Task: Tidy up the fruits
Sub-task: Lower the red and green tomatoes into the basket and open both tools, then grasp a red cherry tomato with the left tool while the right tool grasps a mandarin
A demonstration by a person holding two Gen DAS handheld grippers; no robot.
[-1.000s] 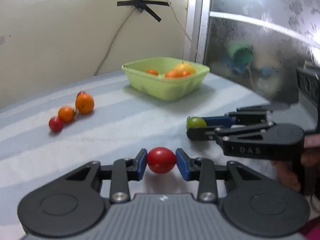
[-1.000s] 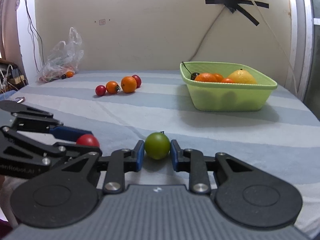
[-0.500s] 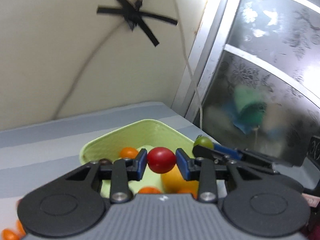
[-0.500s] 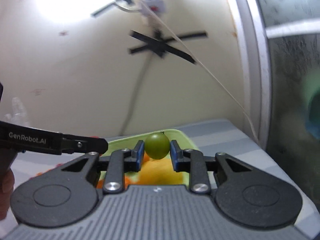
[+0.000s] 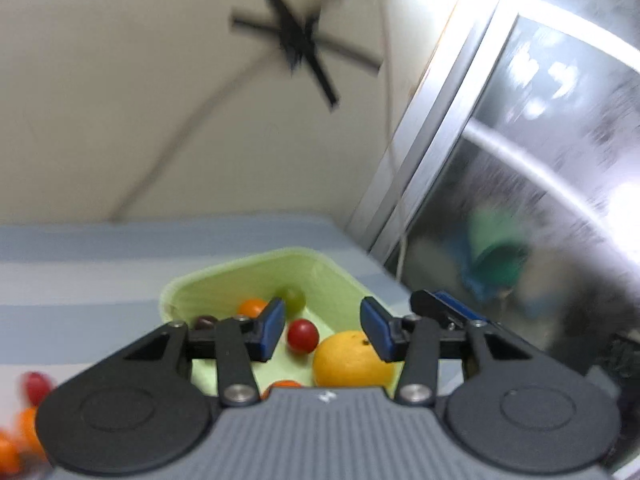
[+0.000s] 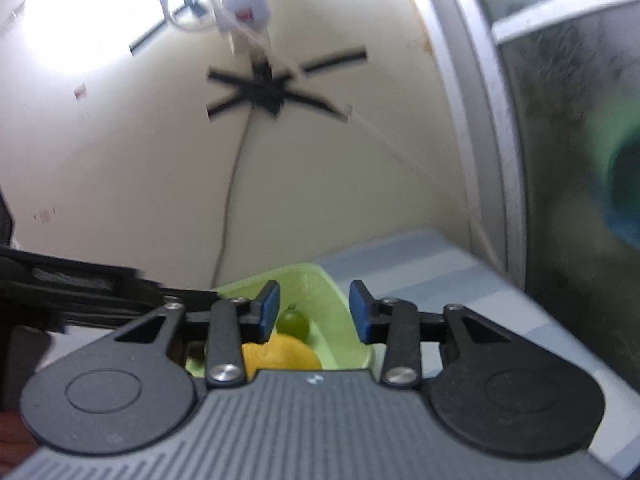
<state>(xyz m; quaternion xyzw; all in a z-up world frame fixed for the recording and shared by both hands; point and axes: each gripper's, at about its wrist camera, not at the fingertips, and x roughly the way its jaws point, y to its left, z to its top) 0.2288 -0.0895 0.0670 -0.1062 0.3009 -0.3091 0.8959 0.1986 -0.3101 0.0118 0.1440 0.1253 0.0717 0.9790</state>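
Note:
A light green basket (image 5: 332, 276) stands on the striped table, and it also shows in the right wrist view (image 6: 340, 312). My left gripper (image 5: 322, 330) is open above it. A red tomato (image 5: 303, 335) lies in the basket below the jaws, beside a large orange (image 5: 352, 364) and a green fruit (image 5: 295, 298). My right gripper (image 6: 313, 312) is open over the basket's right end, with the green fruit (image 6: 293, 322) lying inside below it.
Loose red and orange fruits (image 5: 24, 420) lie on the table at the far left. A wall with taped cable (image 5: 296, 44) rises behind the basket. A frosted window (image 5: 540, 200) stands close on the right. The left gripper's arm (image 6: 80, 284) crosses the right wrist view.
Both grippers opened over the basket. The red tomato dropped from the left one and the green fruit from the right one into the basket.

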